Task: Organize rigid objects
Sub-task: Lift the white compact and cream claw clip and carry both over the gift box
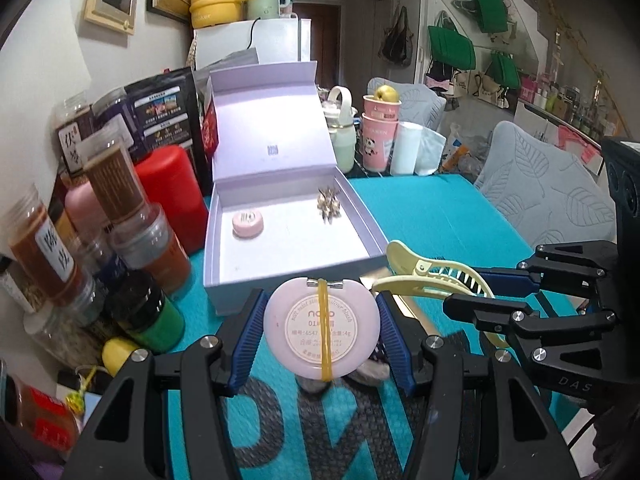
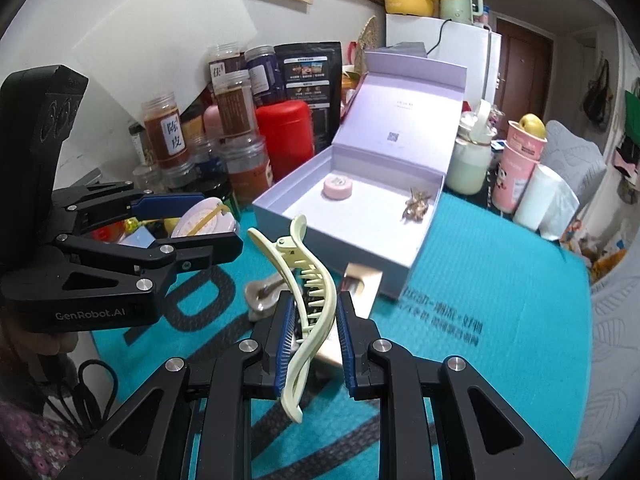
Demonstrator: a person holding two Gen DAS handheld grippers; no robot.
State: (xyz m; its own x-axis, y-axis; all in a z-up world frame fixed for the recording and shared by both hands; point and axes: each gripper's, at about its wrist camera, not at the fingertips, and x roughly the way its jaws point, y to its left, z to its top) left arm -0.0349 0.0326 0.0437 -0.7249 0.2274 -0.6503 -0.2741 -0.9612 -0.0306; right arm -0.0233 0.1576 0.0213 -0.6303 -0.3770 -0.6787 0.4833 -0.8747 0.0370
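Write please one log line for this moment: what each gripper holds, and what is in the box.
left gripper: shut on pink compact | right gripper: shut on yellow hair clip | lilac box: open, holds pink jar, gold clip

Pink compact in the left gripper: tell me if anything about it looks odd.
The pink compact has a yellow rubber band stretched over it, top to bottom across the label, as if holding it shut. The left gripper grips it by the sides, label facing the camera. No crack or spill shows.
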